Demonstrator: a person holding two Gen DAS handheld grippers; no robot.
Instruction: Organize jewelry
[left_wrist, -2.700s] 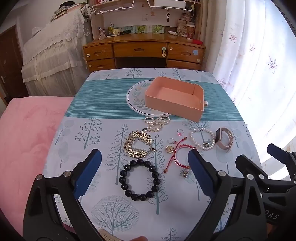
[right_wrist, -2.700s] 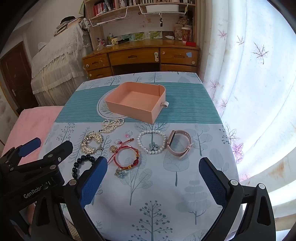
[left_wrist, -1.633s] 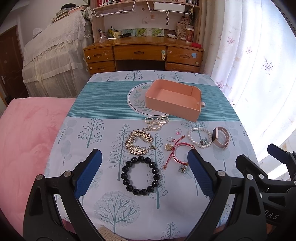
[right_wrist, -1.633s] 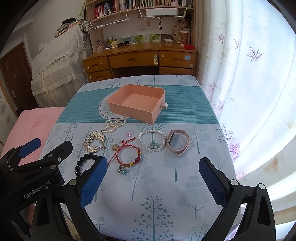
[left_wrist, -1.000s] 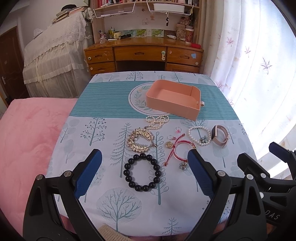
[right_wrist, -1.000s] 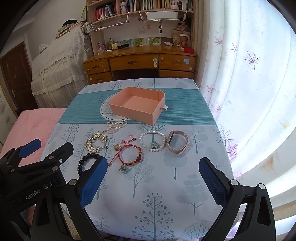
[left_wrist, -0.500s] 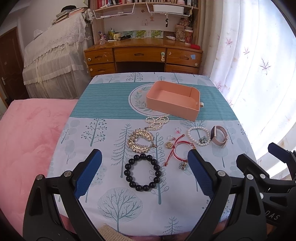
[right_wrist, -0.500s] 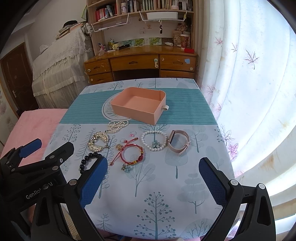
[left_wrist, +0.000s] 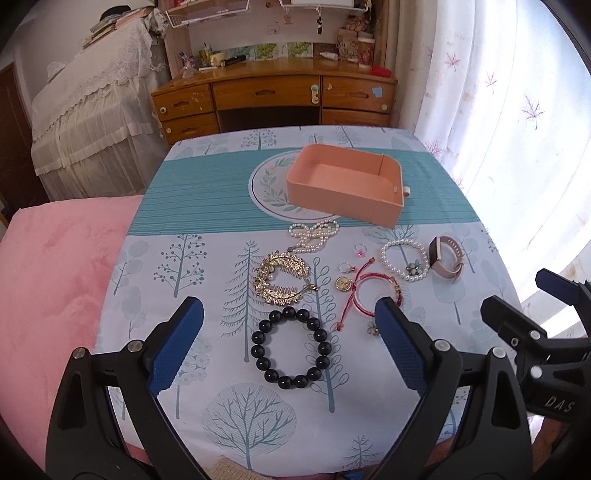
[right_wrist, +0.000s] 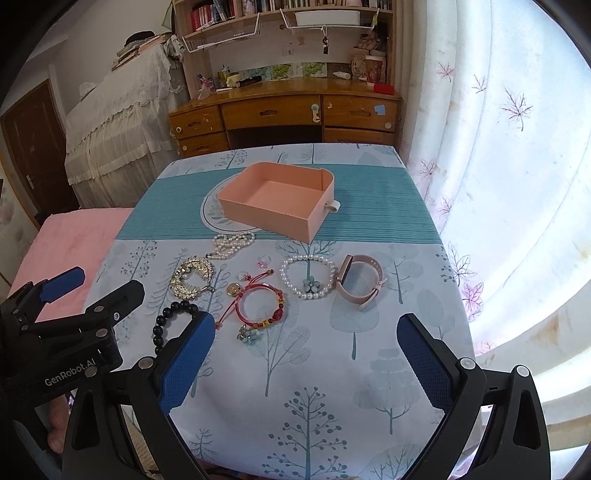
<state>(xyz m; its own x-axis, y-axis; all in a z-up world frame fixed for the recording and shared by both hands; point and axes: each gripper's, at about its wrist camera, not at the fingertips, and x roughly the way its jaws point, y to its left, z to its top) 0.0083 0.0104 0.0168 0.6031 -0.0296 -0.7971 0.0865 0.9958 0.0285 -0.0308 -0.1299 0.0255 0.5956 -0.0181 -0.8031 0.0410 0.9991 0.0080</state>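
Note:
An empty pink box (left_wrist: 343, 184) (right_wrist: 277, 201) stands on the table's teal band. In front of it lie a pearl necklace (left_wrist: 314, 234), a gold hair comb (left_wrist: 282, 278), a black bead bracelet (left_wrist: 290, 349), a red cord bracelet (right_wrist: 260, 304), a pearl bracelet with a flower (right_wrist: 308, 275), a pink watch (right_wrist: 360, 280), two small rings (left_wrist: 360, 251) and a gold charm (left_wrist: 342, 283). My left gripper (left_wrist: 288, 336) is open above the black bracelet. My right gripper (right_wrist: 306, 354) is open and empty above the near right of the cloth.
The table wears a tree-print cloth (right_wrist: 332, 369). A pink blanket (left_wrist: 55, 277) lies to the left. A wooden desk (left_wrist: 273, 99) stands behind the table. White curtains (right_wrist: 498, 184) hang to the right.
Both grippers have drawn back and risen slightly from the table, so the jewelry looks a bit farther away. Nothing on the table has moved. Both stay open.

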